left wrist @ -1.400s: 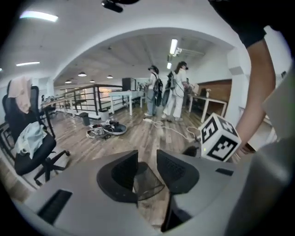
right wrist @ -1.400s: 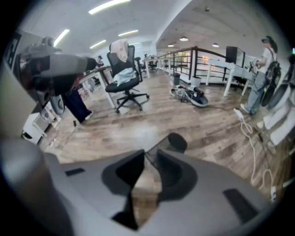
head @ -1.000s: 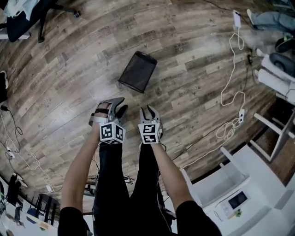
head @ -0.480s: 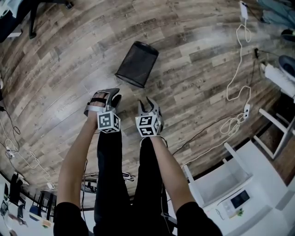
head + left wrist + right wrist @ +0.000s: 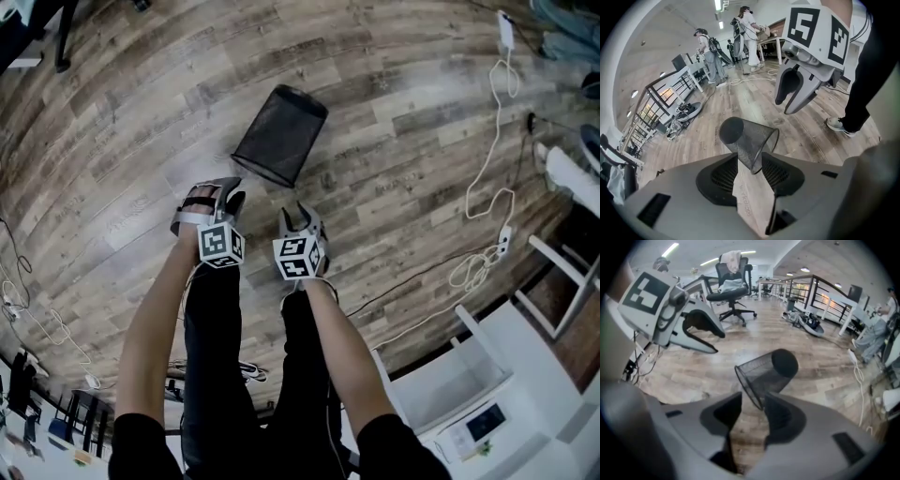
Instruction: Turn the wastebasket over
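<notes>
The wastebasket, of black wire mesh, lies on its side on the wooden floor. Its open rim faces me and its solid base points away. My left gripper hangs just short of the rim on its left side, pointing steeply down. The right gripper is beside it, a little nearer to me. Both are open; their jaws have just been opening, with nothing between them. In the left gripper view the wastebasket shows beyond the left gripper. In the right gripper view the wastebasket lies ahead of the right gripper.
White cables with a power strip trail over the floor at the right. White furniture stands at the lower right. An office chair is farther off, and people stand across the room. Thin cables lie at the left.
Both grippers have sunk toward the floor and come closer to the wastebasket's open rim. The wastebasket itself has not moved on the floor.
</notes>
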The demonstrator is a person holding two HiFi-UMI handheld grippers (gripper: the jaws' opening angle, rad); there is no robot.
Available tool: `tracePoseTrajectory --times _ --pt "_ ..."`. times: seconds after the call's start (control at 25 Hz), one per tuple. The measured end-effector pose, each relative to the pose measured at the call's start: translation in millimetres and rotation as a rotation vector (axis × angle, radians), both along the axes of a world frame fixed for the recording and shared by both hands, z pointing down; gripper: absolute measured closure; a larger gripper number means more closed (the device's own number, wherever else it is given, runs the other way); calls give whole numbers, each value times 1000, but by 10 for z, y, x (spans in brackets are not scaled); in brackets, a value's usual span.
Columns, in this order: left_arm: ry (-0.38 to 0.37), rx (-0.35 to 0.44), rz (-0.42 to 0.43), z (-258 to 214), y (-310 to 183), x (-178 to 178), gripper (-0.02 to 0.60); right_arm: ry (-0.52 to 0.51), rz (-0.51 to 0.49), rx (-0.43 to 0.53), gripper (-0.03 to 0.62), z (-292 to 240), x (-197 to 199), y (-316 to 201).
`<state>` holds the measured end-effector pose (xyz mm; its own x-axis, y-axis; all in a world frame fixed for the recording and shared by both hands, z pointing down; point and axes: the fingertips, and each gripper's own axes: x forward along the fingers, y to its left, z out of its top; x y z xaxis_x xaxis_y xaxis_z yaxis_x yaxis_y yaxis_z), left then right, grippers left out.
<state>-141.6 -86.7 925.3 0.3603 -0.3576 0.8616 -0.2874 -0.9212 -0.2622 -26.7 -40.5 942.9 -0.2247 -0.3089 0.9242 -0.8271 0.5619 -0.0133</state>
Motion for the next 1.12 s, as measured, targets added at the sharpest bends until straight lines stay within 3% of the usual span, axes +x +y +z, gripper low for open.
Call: tracePoseTrajectory --times 0.32,0.68,1.12 --pt "-57 59 -12 531 -125 -109 382 8 7 -14 430 532 19 53" --pt "-102 19 -15 1107 -224 -180 382 21 82 -44 428 1025 119 45" --pt "-86 -4 -42 1515 -319 -231 382 37 134 -67 428 1466 274 18"
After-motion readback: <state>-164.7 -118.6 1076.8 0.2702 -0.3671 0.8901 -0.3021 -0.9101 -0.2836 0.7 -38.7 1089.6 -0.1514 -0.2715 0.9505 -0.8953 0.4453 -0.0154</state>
